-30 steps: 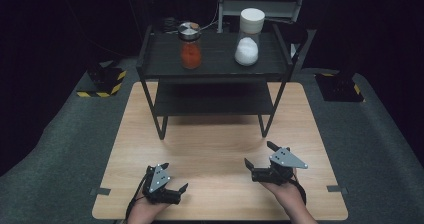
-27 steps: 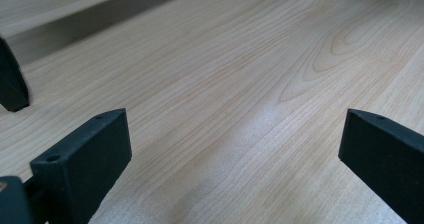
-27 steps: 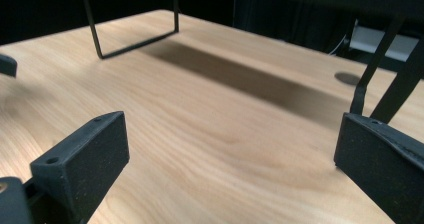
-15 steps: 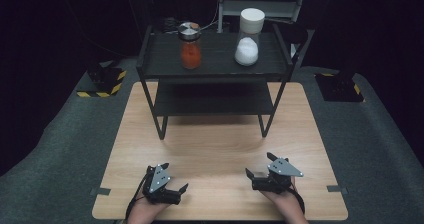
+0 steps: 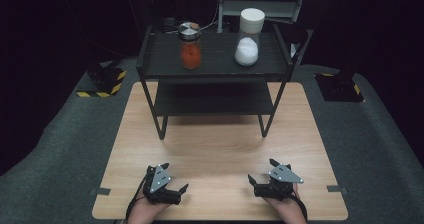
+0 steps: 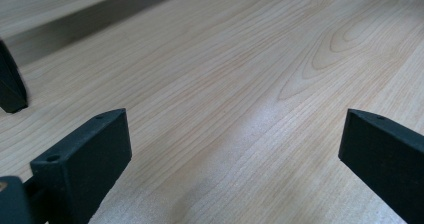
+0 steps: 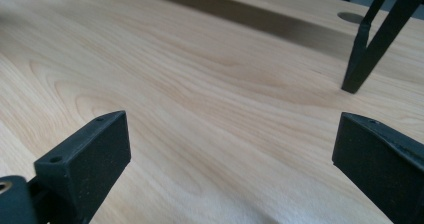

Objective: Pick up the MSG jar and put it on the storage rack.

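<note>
Both grippers rest low on the wooden table (image 5: pixel 220 144), jaws spread wide, holding nothing: left gripper (image 5: pixel 175 176); right gripper (image 5: pixel 262 171); beyond them stands a black shelf (image 5: pixel 215 66) bearing two jars.

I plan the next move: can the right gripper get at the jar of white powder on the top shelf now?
Probably yes. The right gripper is open, the jar of white powder stands uncovered on the rack, apart from the orange jar.
</note>
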Available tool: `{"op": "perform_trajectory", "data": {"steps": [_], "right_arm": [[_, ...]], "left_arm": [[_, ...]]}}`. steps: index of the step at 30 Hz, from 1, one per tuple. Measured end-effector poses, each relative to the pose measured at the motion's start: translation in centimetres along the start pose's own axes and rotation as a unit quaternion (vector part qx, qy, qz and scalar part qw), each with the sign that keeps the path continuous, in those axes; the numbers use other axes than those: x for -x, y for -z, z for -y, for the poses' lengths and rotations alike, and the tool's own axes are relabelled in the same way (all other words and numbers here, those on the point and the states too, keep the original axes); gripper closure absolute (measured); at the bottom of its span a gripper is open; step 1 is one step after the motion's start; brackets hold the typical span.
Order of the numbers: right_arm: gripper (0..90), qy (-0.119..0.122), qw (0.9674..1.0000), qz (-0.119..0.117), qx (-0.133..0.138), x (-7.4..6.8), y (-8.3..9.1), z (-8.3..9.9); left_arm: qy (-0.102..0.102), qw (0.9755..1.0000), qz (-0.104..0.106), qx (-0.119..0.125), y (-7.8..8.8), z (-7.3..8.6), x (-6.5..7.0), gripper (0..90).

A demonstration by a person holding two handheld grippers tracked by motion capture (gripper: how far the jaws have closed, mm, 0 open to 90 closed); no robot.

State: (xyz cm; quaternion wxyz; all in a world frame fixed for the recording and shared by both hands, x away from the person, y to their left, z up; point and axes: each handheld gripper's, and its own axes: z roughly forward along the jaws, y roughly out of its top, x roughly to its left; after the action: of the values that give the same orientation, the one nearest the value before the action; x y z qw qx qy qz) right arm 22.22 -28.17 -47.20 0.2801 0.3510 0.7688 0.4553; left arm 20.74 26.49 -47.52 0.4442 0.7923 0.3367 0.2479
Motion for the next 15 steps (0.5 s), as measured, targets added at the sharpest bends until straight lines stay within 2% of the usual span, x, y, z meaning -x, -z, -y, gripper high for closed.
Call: {"op": "perform_trajectory", "data": {"steps": [5, 15], "right_arm": [[1.5, 0.006, 0.9999, 0.004, -0.014, -0.21, 0.26, -0.28], [1.3, 0.023, 0.9996, 0.003, -0.015, -0.42, 0.31, -0.25]], "left_arm": [[0.001, 1.0000, -0.002, -0.002, -0.05, -0.08, 0.06, 0.7], [-0.005, 0.9999, -0.008, -0.007, -0.14, -0.27, 0.41, 0.7]]}}
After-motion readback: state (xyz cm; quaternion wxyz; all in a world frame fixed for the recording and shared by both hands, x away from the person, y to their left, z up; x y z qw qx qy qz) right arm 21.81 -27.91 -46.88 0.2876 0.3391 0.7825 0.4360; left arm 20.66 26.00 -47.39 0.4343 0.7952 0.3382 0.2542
